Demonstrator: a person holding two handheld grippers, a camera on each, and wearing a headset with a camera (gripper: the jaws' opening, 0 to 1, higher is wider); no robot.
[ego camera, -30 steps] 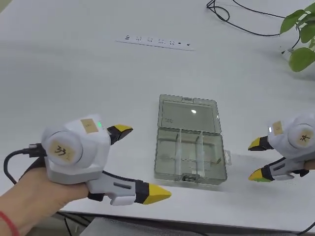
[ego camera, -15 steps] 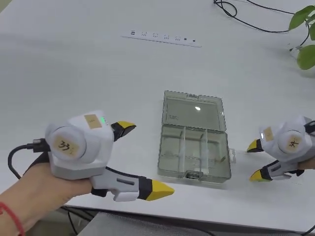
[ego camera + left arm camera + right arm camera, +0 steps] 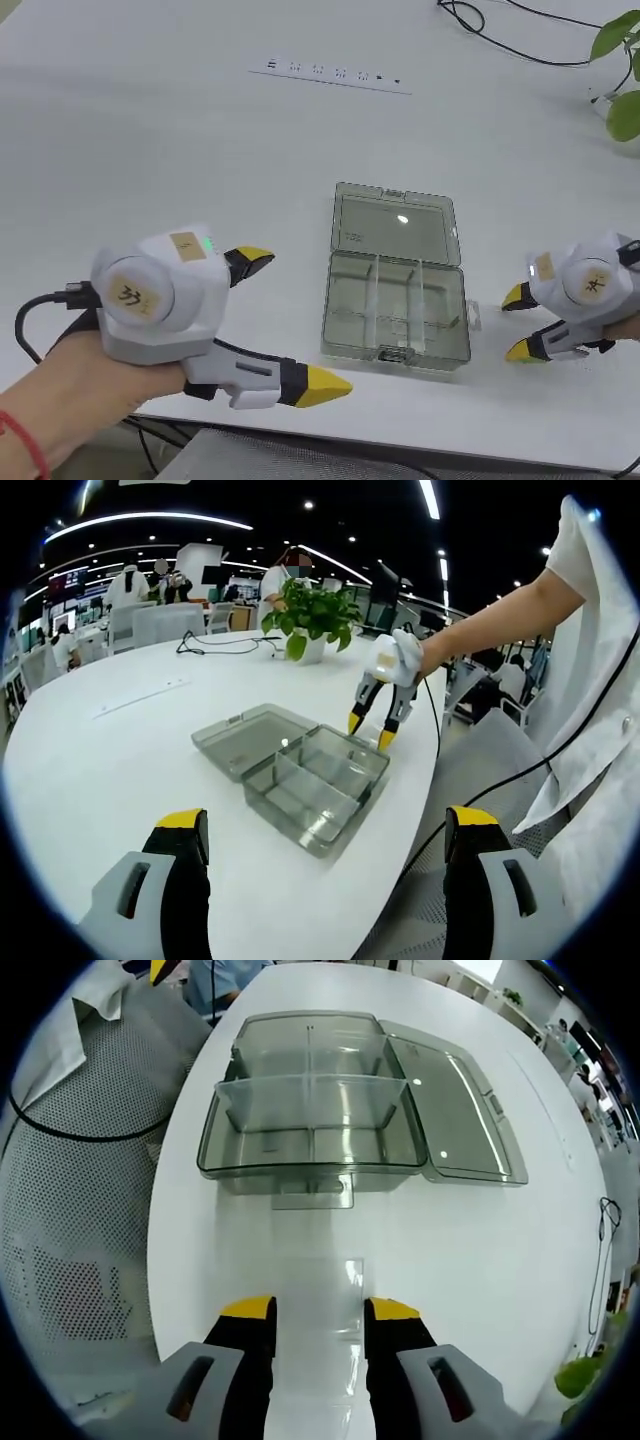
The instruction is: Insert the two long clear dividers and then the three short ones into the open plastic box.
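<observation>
Lower left of head view: left tool (image 3: 292,322) released, jaws wide, aimed right at box (image 3: 336,300). Right tool (image 3: 517,322) flanks clear divider (image 3: 352,1272) lengthwise, grip unclear.

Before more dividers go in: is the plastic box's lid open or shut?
Open: the lid lies folded back flat on the table beside the box, whose inside shows uncovered from above.

Layout on the table (image 3: 150,160). The open plastic box (image 3: 440,345) is set near the front edge, with its lid (image 3: 395,228) laid flat behind it and fitted dividers (image 3: 374,290) standing inside. The left claw (image 3: 295,320) is held to the box's left and the right claw (image 3: 513,322) to its right. A loose clear divider (image 3: 335,1300) is laid on the table between the right claw's jaws, just beside the box. A power strip (image 3: 335,75) is placed well behind.
</observation>
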